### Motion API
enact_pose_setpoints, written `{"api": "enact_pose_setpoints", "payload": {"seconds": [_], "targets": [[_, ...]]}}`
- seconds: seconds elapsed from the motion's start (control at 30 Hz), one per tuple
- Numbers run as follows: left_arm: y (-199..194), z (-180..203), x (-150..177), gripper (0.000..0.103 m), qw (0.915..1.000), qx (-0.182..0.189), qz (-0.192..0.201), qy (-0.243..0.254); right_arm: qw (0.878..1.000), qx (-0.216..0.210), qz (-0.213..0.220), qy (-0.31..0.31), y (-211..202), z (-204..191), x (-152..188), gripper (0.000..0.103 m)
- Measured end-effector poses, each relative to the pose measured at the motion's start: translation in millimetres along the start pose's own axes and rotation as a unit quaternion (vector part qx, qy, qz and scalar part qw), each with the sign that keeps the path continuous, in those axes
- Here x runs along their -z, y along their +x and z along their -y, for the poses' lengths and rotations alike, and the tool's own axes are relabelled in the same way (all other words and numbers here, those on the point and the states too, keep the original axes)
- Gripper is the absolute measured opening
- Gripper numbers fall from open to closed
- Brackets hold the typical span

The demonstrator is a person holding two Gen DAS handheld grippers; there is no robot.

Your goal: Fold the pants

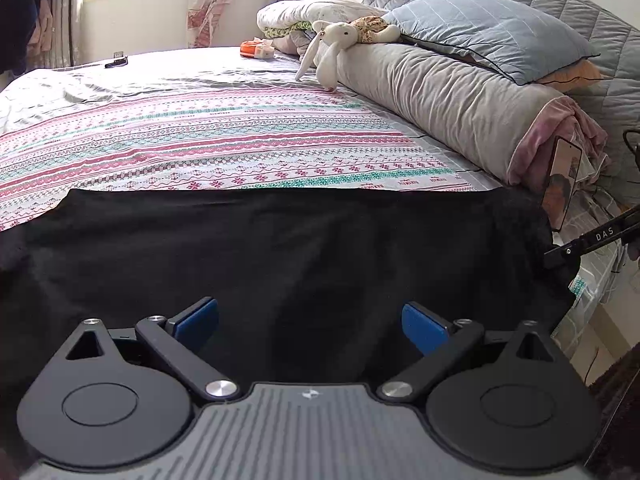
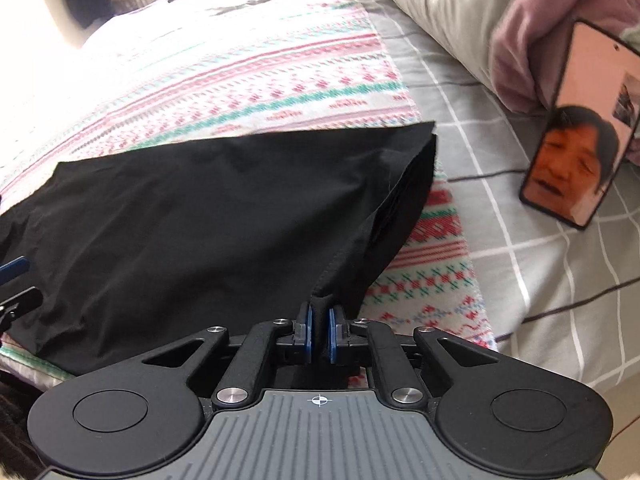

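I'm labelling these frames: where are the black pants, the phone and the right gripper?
black pants [image 2: 200, 216], right wrist view, flat top panel.
phone [image 2: 576, 128], right wrist view, screen.
right gripper [image 2: 319, 334], right wrist view, between fingertips.

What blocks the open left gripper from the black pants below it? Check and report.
Nothing visible does. The left gripper hangs open directly over the black pants, with bare fabric between its blue pads. The right gripper is already shut on the pants' near corner. The phone stands apart on the bed.
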State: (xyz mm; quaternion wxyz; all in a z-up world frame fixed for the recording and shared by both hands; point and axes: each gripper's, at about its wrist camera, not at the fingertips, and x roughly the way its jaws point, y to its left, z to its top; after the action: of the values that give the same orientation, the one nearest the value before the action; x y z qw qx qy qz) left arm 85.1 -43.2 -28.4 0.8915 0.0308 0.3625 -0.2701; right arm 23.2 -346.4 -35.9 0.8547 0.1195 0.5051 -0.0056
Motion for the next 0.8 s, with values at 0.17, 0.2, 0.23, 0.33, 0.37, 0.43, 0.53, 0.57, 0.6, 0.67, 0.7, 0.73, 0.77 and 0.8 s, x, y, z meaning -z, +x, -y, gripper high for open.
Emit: {"api": "enact_pose_setpoints", "payload": {"seconds": [0.17,0.2,0.23,0.33,0.37,0.43,0.53,0.57,0.6,0.67,0.7,0.73,0.77,0.8], "targets": [[3,-20,-5,0.103,0.9983,0.025,-0.015,-0.049,0.998,-0.043,0.025,-0.043,-3,-57,-18,0.008],[6,-25,-7,0.103,0.997,0.038,-0.025,-0.063,0.997,-0.053,0.029,-0.051,-1,-69,-21,0.008],[9,-30,-9,0.103,0.9952,0.048,-0.037,-0.077,0.996,-0.064,0.031,-0.06,1,-82,-23,0.008],[19,-48,-11,0.103,0.9846,0.079,-0.072,-0.138,0.991,-0.095,0.027,-0.088,16,-120,-25,0.008],[23,-54,-11,0.103,0.9806,0.085,-0.08,-0.157,0.99,-0.104,0.025,-0.097,22,-132,-24,0.008],[27,-65,-10,0.103,0.9728,0.092,-0.092,-0.191,0.986,-0.113,0.02,-0.119,35,-155,-18,0.008],[31,-74,-8,0.103,0.9681,0.091,-0.096,-0.213,0.982,-0.134,0.015,-0.136,55,-177,-2,0.011],[31,-76,-8,0.103,0.9671,0.09,-0.094,-0.218,0.981,-0.137,0.019,-0.139,61,-183,6,0.014],[29,-78,-7,0.103,0.9663,0.09,-0.092,-0.223,0.981,-0.132,0.026,-0.139,64,-188,15,0.017],[29,-81,-5,0.103,0.9641,0.093,-0.087,-0.233,0.983,-0.119,0.032,-0.134,71,-191,30,0.024],[29,-83,-4,0.103,0.9624,0.097,-0.085,-0.239,0.984,-0.11,0.031,-0.135,71,-194,36,0.031],[29,-86,-3,0.103,0.9599,0.104,-0.085,-0.246,0.984,-0.103,0.033,-0.144,70,-198,40,0.039],[28,-88,-3,0.103,0.9571,0.112,-0.085,-0.253,0.981,-0.094,0.041,-0.163,63,-201,45,0.044],[29,-89,-2,0.103,0.9547,0.119,-0.085,-0.259,0.979,-0.086,0.055,-0.179,58,-205,49,0.055]]}}
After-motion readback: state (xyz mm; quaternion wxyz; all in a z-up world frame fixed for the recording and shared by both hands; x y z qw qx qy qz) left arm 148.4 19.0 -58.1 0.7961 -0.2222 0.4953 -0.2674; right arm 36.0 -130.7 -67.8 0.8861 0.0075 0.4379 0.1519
